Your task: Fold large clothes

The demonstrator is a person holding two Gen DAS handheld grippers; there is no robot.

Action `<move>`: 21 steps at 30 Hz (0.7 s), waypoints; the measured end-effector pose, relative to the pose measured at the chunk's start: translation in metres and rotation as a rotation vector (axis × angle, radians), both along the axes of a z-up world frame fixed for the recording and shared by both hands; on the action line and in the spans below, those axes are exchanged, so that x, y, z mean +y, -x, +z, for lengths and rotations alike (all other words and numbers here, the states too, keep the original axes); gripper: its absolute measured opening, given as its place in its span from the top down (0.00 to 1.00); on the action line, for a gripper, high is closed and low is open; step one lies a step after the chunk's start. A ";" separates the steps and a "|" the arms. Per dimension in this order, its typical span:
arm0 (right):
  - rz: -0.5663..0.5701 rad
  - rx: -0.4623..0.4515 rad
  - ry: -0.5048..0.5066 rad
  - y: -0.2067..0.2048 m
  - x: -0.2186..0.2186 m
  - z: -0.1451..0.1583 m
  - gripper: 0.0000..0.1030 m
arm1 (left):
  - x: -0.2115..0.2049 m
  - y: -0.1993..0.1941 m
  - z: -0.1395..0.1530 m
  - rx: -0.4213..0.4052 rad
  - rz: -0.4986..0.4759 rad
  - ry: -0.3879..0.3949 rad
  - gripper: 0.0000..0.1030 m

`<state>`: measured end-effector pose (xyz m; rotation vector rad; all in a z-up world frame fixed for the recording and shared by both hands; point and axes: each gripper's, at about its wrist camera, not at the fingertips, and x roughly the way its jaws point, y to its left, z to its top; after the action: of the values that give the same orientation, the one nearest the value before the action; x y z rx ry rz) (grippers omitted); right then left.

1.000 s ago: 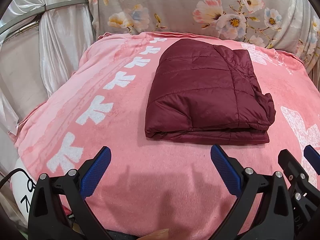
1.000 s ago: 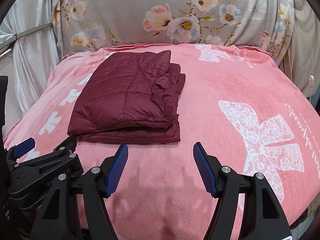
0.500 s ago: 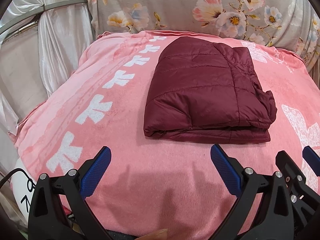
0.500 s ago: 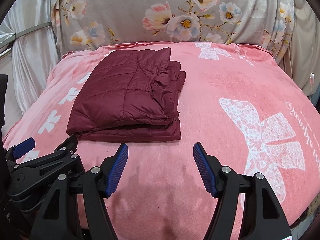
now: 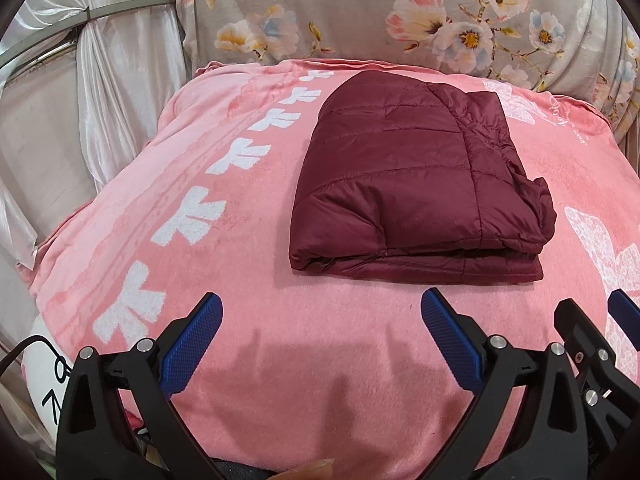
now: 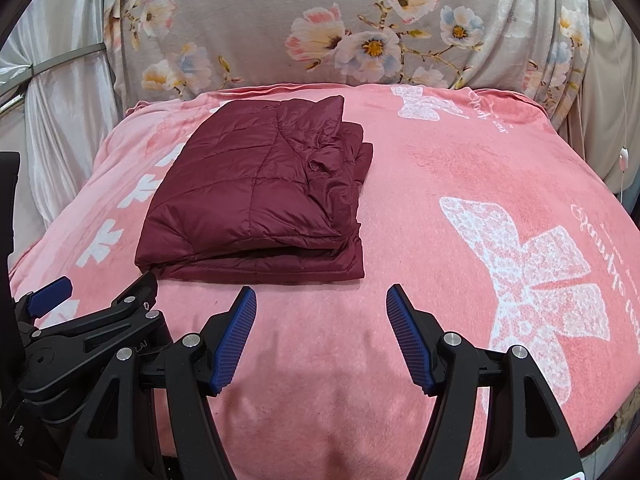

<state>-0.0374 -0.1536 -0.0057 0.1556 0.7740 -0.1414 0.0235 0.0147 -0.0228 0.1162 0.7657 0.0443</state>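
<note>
A dark red quilted jacket (image 5: 416, 184) lies folded into a thick rectangle on the pink blanket (image 5: 256, 264); it shows again in the right wrist view as the jacket (image 6: 256, 196), left of centre. My left gripper (image 5: 322, 312) stands open above the blanket just short of the jacket's near edge, nothing between its blue pads. My right gripper (image 6: 322, 304) is open too, near the jacket's near right corner and clear of it. Each view catches the other gripper at its side edge.
The pink blanket with white bow prints (image 6: 532, 280) covers a raised surface that drops off at left, right and front. A floral cloth (image 6: 360, 32) hangs behind it. Pale curtain fabric and a metal rail (image 5: 92, 20) stand at the left. A white cord (image 6: 622, 156) hangs at the right.
None of the things has moved; the jacket sits a touch higher in the left wrist view, and both grippers keep the same opening.
</note>
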 end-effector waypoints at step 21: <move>-0.001 0.001 0.000 -0.001 0.002 0.000 0.36 | 0.005 0.001 0.000 -0.006 0.003 0.003 0.06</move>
<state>-0.0367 -0.1520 -0.0058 0.1560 0.7749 -0.1427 0.0230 0.0193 -0.0231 0.1119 0.7604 0.0465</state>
